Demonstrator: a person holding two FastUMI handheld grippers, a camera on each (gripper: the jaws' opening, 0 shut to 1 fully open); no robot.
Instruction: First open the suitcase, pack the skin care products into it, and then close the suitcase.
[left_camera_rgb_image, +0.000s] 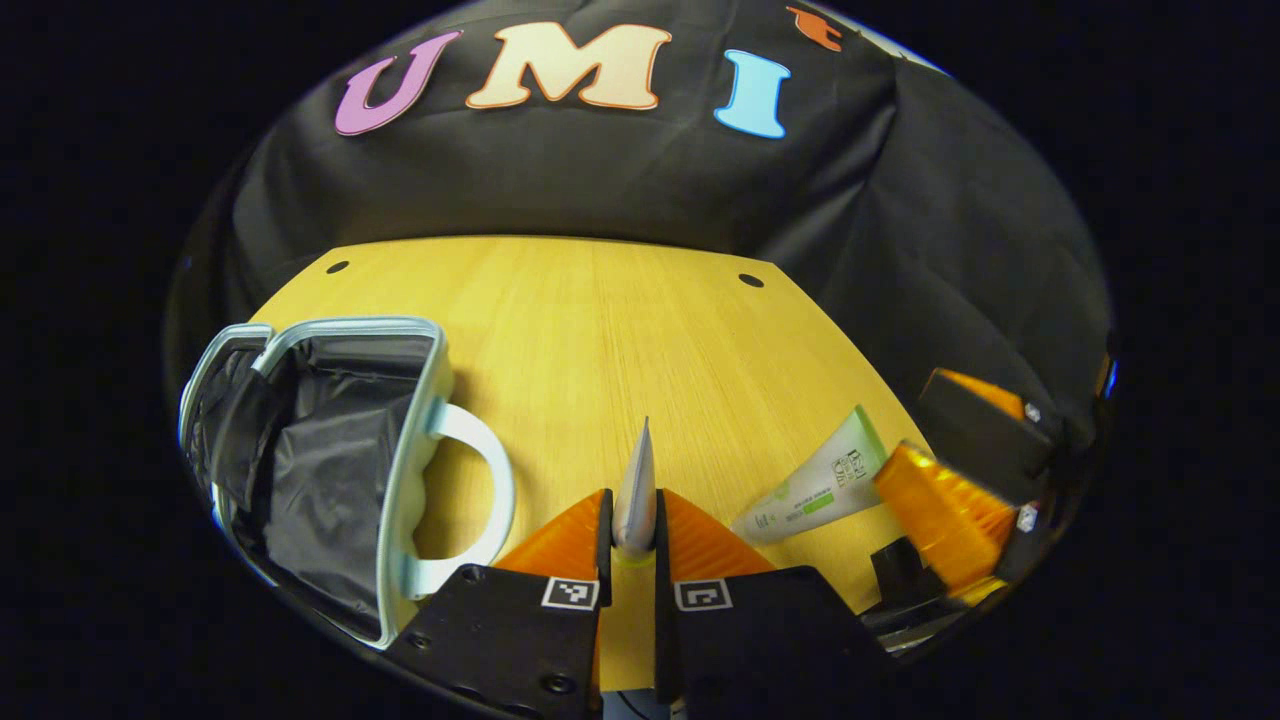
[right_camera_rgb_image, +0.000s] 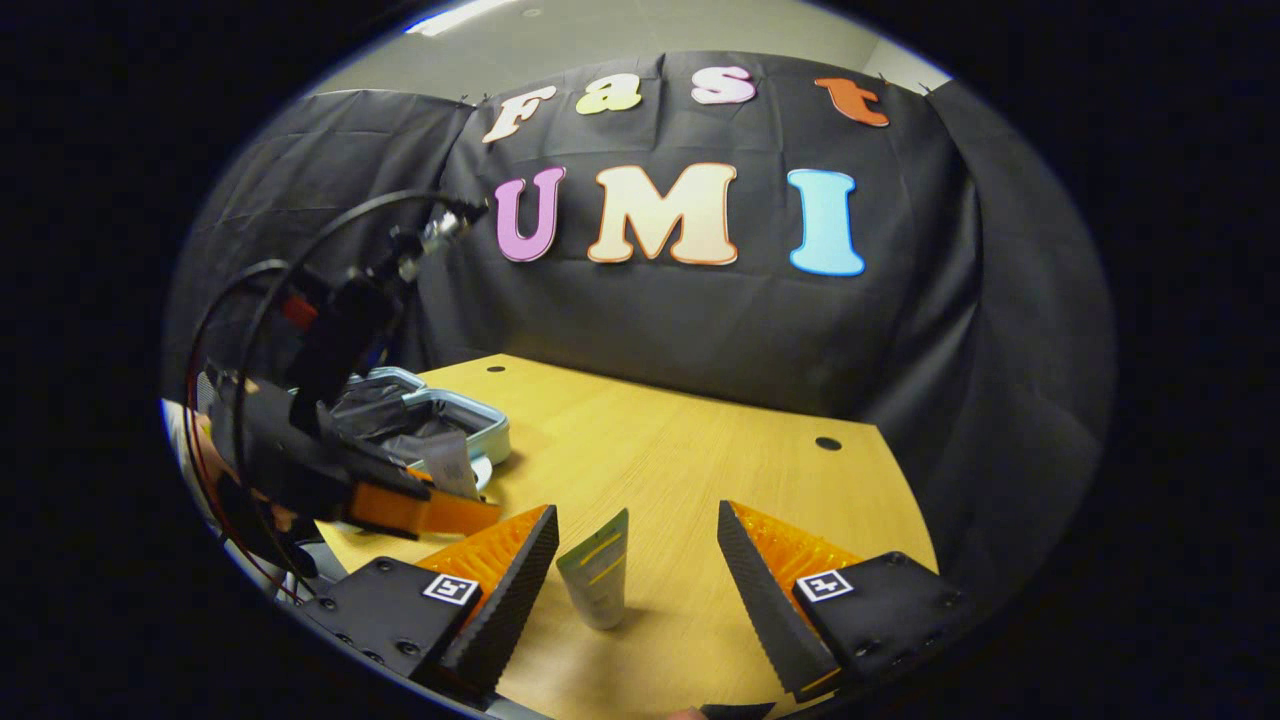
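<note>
Suitcase seen open at lower left; grey tube clamped by left gripper; green tube flanked by parted right gripper, untouched

A wooden table is standing against the black cloth wall, two dark holes showing near the table's far edge.
</note>
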